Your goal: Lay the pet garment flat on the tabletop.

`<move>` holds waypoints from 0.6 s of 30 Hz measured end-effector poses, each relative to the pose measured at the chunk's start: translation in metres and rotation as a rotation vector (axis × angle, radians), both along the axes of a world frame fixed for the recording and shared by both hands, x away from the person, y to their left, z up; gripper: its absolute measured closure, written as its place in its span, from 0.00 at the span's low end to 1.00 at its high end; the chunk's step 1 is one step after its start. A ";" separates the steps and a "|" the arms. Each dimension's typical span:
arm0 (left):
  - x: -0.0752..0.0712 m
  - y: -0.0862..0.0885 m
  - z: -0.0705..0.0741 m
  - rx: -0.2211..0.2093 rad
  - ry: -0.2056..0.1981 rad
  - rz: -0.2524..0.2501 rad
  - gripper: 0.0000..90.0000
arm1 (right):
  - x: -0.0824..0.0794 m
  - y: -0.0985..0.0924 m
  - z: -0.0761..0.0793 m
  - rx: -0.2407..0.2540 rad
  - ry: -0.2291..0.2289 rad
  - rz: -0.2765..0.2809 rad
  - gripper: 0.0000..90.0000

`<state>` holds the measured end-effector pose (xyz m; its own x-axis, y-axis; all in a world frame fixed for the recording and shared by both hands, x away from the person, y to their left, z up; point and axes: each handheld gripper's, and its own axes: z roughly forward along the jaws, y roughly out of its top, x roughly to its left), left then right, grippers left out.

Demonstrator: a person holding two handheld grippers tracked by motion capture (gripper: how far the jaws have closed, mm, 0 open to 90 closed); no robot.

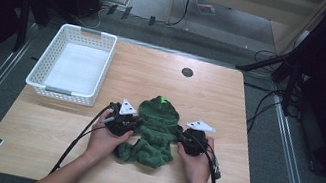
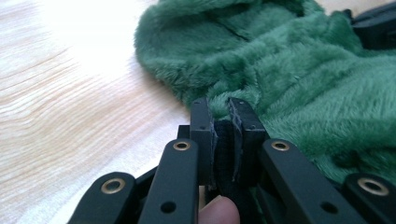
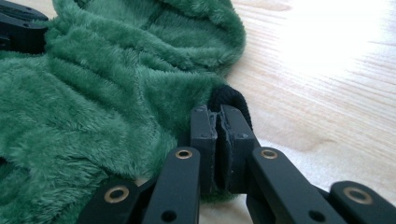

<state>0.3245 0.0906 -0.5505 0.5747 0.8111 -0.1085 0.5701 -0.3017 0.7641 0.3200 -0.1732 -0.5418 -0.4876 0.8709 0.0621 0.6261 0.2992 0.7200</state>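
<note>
A green fleece garment (image 1: 154, 129) lay bunched on the wooden table (image 1: 210, 100), near the person's edge of it, with a small bright green tab (image 1: 163, 100) at its far end. All else sat in relation to that garment. The left gripper (image 1: 137, 124) pressed against its left side, its jaws clenched on a fold of the green pile with a strip of black trim (image 2: 224, 149) between them, as the left gripper view showed. The right gripper (image 1: 180, 136) met the garment's right side, its jaws likewise clamped tight on the fabric beside a black cuff (image 3: 229, 100) that bulged just past the tips. Each hand wrapped its gripper from behind; the left hand (image 1: 104, 139) and the right hand (image 1: 199, 161) rested on the table just nearer the person than the garment. A white slotted basket (image 1: 54, 49) stood to the left of the garment and farther from the person, well apart from it, with nothing visible inside but its pale floor. A dark round grommet (image 1: 187, 72) sat in the tabletop beyond the garment.
</note>
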 end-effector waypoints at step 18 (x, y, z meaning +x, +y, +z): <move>0.039 0.011 0.001 -0.130 0.076 0.078 0.72 | 0.032 0.013 -0.005 0.052 -0.040 -0.082 0.94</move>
<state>0.3636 0.1016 -0.5494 0.4968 0.8292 -0.2561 0.6456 -0.1559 0.7476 0.3520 -0.1603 -0.5467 -0.4176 0.9041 0.0903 0.6177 0.2096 0.7579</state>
